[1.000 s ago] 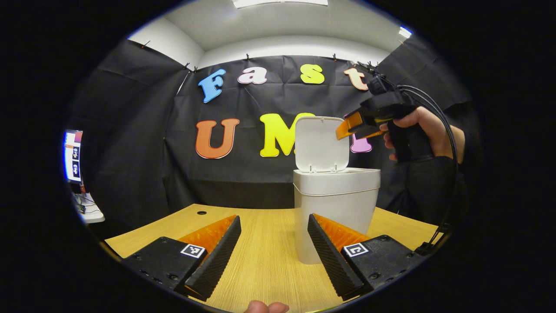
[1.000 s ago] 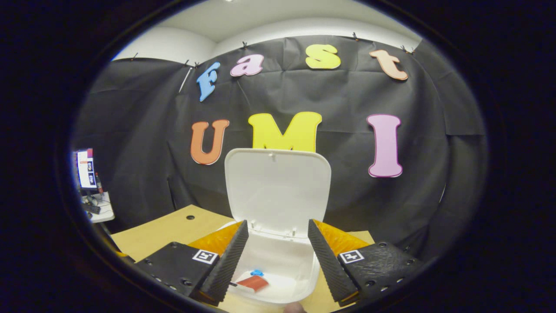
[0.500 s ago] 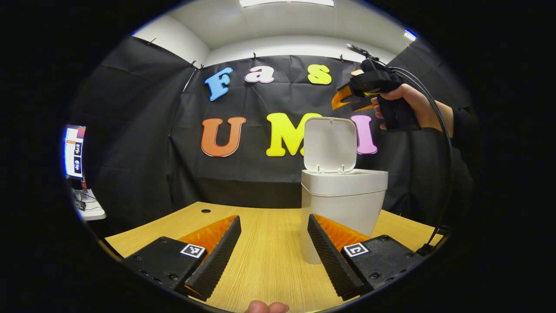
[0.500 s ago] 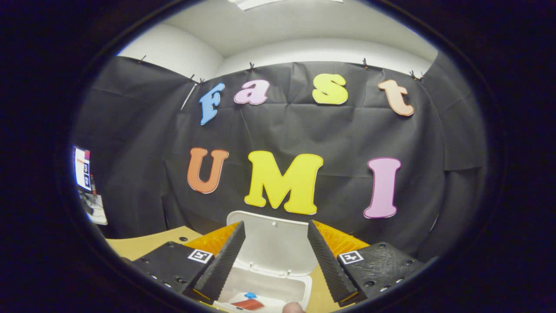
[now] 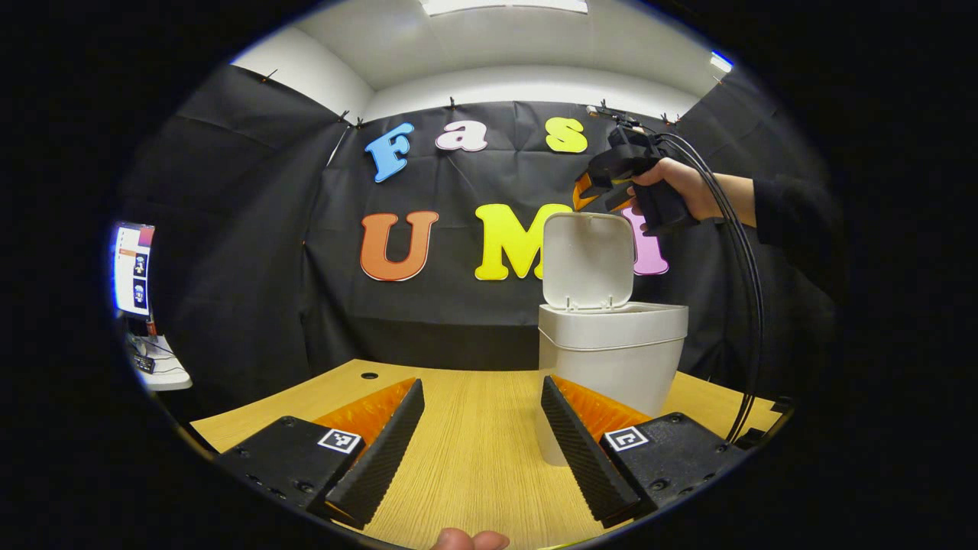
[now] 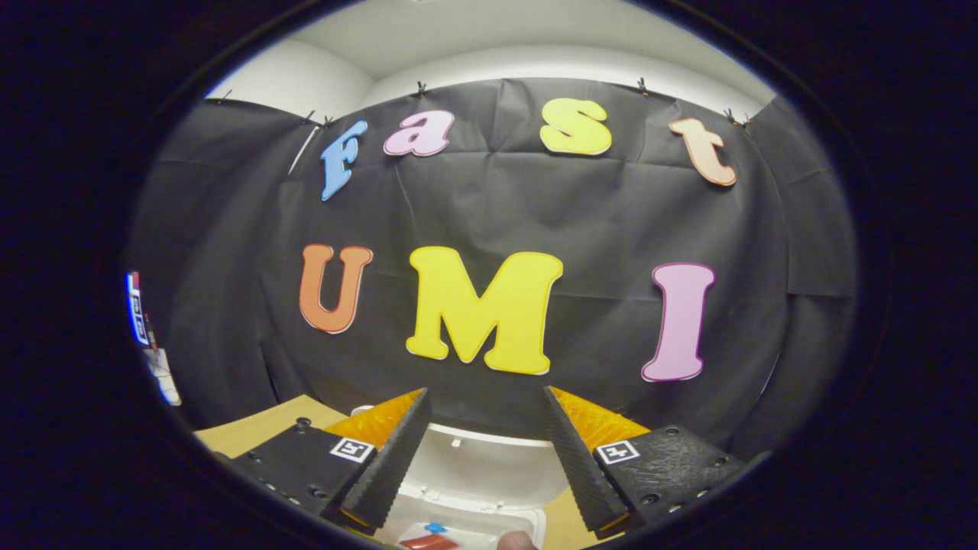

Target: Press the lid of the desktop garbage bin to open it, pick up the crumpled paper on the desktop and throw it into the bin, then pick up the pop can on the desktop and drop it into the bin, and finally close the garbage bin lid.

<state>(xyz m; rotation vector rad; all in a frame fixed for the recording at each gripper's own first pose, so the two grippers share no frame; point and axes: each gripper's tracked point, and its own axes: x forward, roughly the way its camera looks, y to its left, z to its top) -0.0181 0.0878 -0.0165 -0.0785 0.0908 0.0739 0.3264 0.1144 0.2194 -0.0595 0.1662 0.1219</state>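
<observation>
Fingers of the left gripper (image 5: 477,451) stand spread with nothing between them, low over the near desktop (image 5: 474,466), seemingly waiting. Farther right stands the bin (image 5: 611,359), its lid (image 5: 587,260) upright; something red lies inside (image 6: 428,542), probably the can. Above the lid's top edge hangs the right gripper (image 5: 584,191), also released, likely placed to push it shut.

Bin (image 5: 611,347) & lid (image 5: 587,260): smooth matt plastic. Table (image 5: 474,451): wood-grain. Tongs' pads (image 5: 581,451) ribbed.
</observation>
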